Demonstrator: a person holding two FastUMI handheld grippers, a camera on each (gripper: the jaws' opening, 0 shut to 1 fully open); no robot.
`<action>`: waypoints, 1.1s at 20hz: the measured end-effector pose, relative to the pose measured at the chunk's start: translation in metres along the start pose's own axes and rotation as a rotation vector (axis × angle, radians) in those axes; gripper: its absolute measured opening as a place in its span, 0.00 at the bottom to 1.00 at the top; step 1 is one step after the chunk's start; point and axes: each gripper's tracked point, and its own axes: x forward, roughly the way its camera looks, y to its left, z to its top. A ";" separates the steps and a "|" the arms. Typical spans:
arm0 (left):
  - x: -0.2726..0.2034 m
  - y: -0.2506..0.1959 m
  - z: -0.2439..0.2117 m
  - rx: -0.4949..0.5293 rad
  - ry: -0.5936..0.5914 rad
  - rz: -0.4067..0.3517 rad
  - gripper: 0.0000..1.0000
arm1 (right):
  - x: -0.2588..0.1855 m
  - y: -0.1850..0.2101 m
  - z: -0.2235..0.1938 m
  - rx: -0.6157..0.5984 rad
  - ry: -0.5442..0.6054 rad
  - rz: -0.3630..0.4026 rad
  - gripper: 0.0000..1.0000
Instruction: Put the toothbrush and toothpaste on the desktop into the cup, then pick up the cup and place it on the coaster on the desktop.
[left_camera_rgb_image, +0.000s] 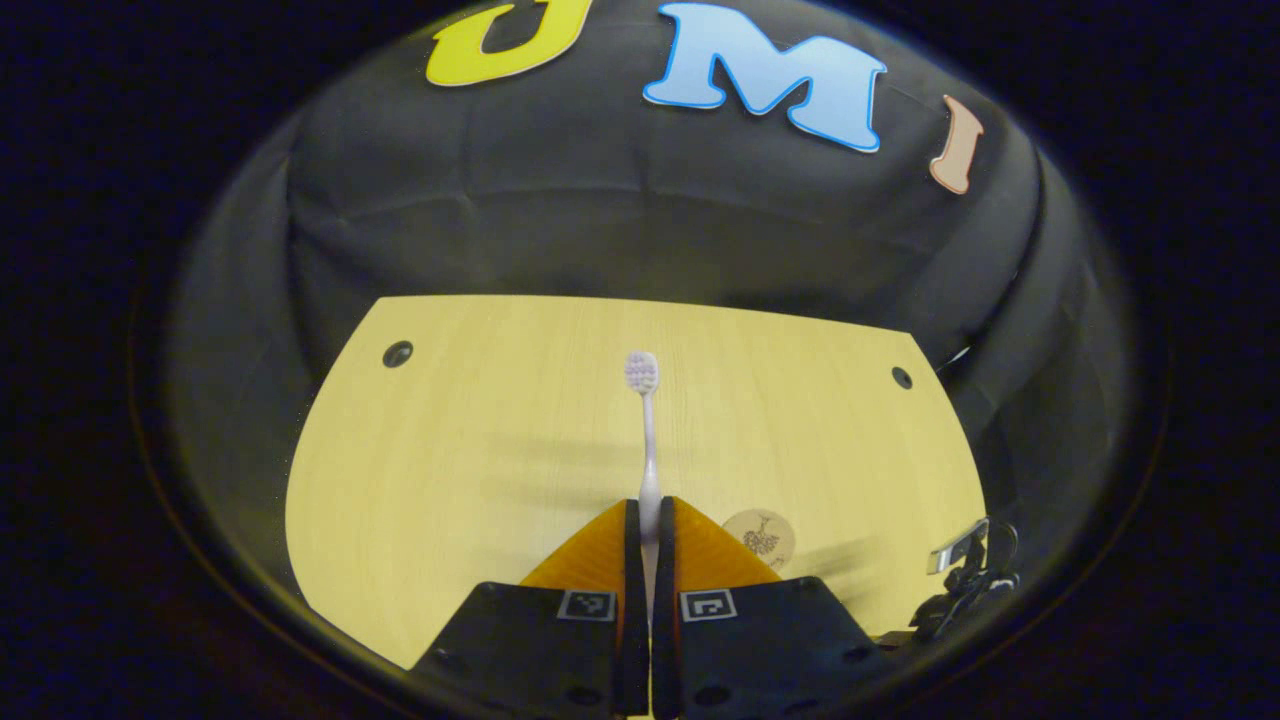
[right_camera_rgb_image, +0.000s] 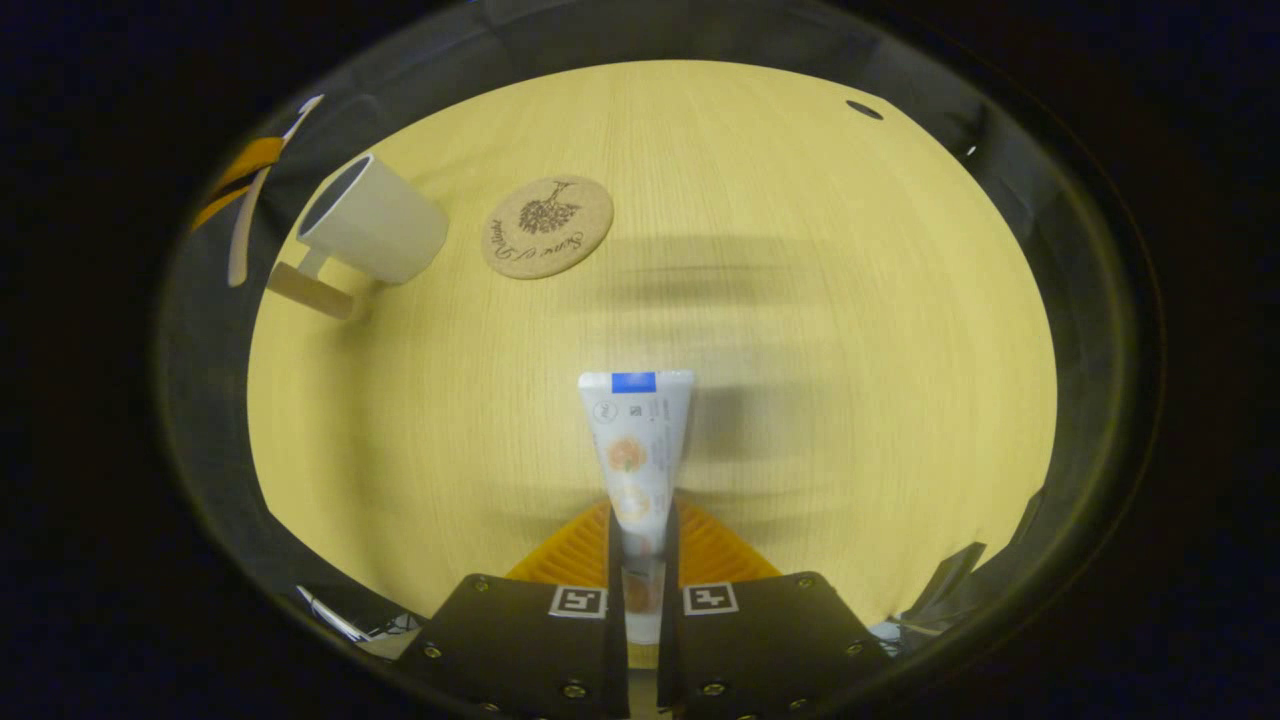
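Two grippers each hold one item above a pale wooden desktop (right_camera_rgb_image: 850, 330). In the left gripper view, the left gripper (left_camera_rgb_image: 650, 520) has its jaws nearly closed on the handle of a toothbrush (left_camera_rgb_image: 647, 440), both fingers pressing it; the brush points away from the camera, bristled head farthest out. Beyond it the desktop runs bare to its far edge, where the black booth wall begins, with a small dark hole near each far corner. A round cork coaster (left_camera_rgb_image: 760, 537) lies just right of the fingers.

In the right gripper view, the right gripper (right_camera_rgb_image: 641, 535) is closed on the lower part of a toothpaste tube (right_camera_rgb_image: 636, 445), both fingers against its sides — the flat crimped end points forward. Ahead and to the left, the coaster (right_camera_rgb_image: 547, 227) lies flat, and just left of it, apart from it, stands a white cup (right_camera_rgb_image: 372, 219) with its handle toward the desktop's edge. From the tube to the right edge, the wood is open — only soft shadows cross it.
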 end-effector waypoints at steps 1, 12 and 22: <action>0.007 0.001 0.002 0.012 -0.010 -0.003 0.09 | -0.002 -0.001 0.001 0.009 -0.004 0.001 0.13; 0.056 0.016 0.015 0.026 -0.127 0.003 0.10 | -0.029 -0.025 0.018 0.093 -0.056 -0.005 0.13; 0.068 0.029 -0.011 0.050 -0.139 0.045 0.16 | -0.051 -0.032 0.033 0.127 -0.103 0.008 0.13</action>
